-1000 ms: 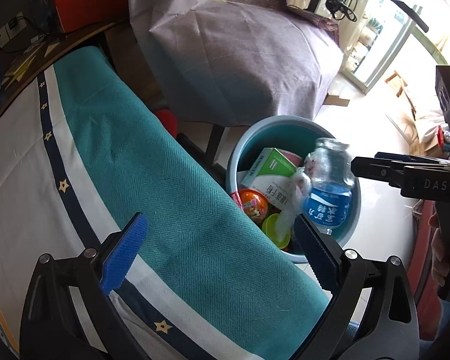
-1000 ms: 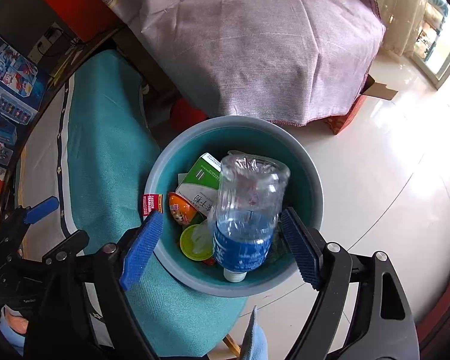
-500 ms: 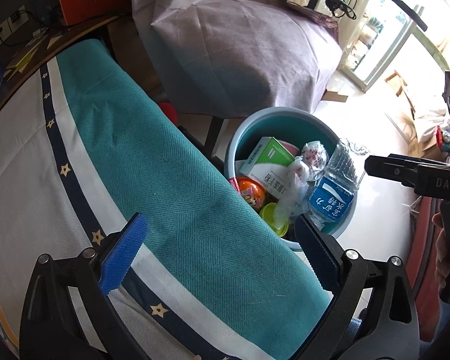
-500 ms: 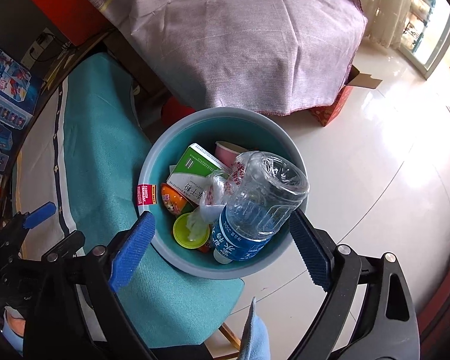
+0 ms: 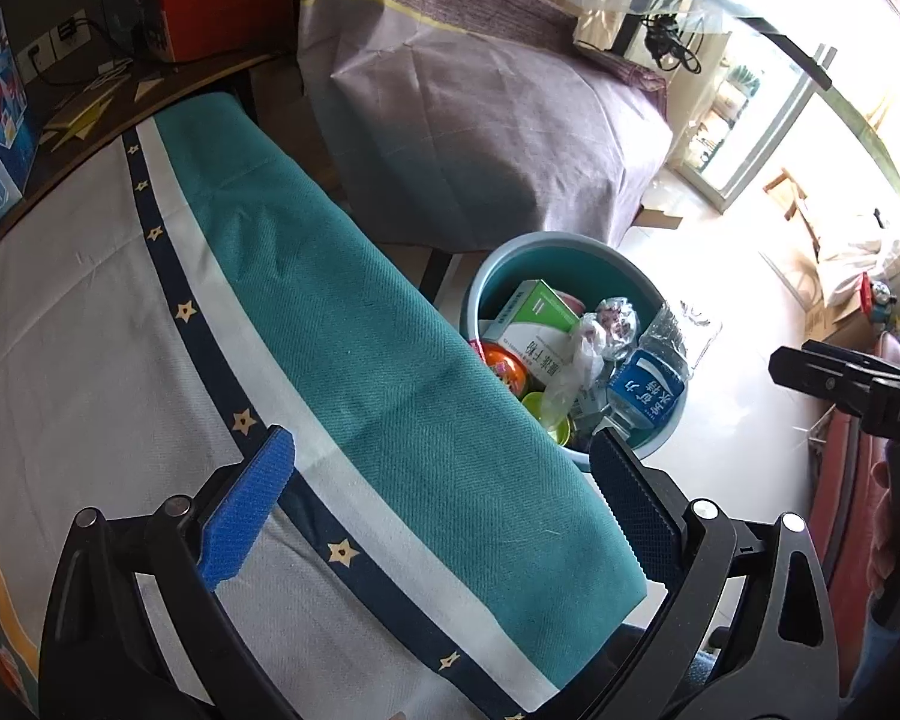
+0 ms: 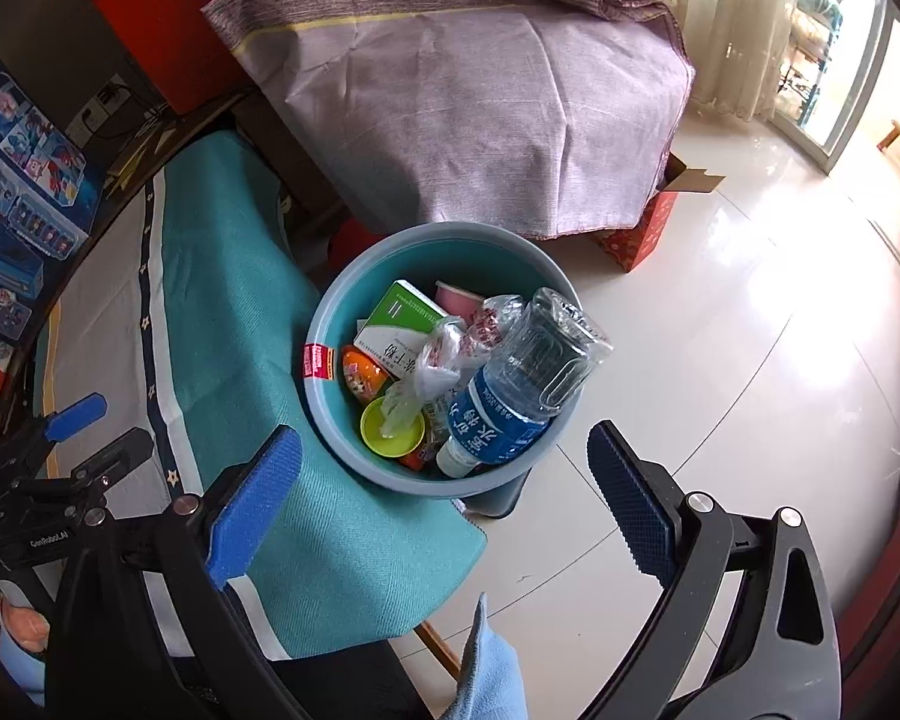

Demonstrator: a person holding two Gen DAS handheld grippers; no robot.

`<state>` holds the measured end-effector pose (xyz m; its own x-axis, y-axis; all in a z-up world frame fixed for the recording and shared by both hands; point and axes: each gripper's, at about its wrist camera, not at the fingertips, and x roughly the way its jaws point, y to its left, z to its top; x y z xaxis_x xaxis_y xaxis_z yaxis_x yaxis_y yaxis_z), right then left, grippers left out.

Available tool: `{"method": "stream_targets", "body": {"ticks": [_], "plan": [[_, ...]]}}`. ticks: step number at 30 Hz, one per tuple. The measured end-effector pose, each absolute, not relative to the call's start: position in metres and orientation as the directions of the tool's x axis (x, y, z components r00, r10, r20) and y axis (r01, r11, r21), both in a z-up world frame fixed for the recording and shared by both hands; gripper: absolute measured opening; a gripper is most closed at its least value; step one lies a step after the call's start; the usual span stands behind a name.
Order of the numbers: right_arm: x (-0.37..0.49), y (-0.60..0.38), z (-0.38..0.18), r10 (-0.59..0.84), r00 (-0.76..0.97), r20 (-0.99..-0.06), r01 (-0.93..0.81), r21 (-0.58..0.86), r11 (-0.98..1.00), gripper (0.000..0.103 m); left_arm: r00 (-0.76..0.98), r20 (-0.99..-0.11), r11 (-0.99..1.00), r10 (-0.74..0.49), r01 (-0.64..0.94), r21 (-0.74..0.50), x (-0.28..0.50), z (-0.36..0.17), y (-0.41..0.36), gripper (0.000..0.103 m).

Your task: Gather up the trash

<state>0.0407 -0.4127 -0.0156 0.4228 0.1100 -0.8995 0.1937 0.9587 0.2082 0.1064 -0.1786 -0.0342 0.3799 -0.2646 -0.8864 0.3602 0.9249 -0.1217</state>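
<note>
Under you lies a desk (image 5: 78, 360) spread with a white and teal cloth (image 5: 342, 324) that hangs over its edge, with pale glossy floor tiles (image 6: 720, 360) beyond.

Nearest the lens, your left claw (image 5: 438, 498) stands spread over the cloth, nothing between its blue pad and its dark one. Your right claw (image 6: 444, 492) hangs above the edge of the cloth and the floor; its jaws are opening and nothing is between them. In the left wrist view the right claw shows as a black bar at the right edge, well clear of the bin.

Just past the desk edge stands a round blue bin (image 6: 330, 324) with a red sticker on its rim. The clear water bottle (image 6: 522, 378) with the blue label is in it, neck down, its base tilted up over the far-right rim. Beside it in the bin lie a green and white carton (image 6: 399, 324), a crumpled clear plastic bag (image 6: 444, 354), an orange round item (image 6: 360, 375), a yellow-green lid (image 6: 390, 432) and a pink cup (image 6: 456, 299).

Farther off, a purple cloth (image 6: 480, 96) covers a bulky shape, a red box (image 6: 642, 234) sits on the floor at its corner, and curtains (image 6: 744, 30) hang by the bright window.
</note>
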Motion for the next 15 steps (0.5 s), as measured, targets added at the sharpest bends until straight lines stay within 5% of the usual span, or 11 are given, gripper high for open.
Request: {"method": "stream_targets", "body": {"ticks": [15], "plan": [[-0.009,-0.358,0.009,0.119,0.491,-0.863,0.028,0.153,0.988,0.096,0.44,-0.856,0.935,-0.272,0.332,-0.126,0.068,-0.005,-0.151,0.099]]}}
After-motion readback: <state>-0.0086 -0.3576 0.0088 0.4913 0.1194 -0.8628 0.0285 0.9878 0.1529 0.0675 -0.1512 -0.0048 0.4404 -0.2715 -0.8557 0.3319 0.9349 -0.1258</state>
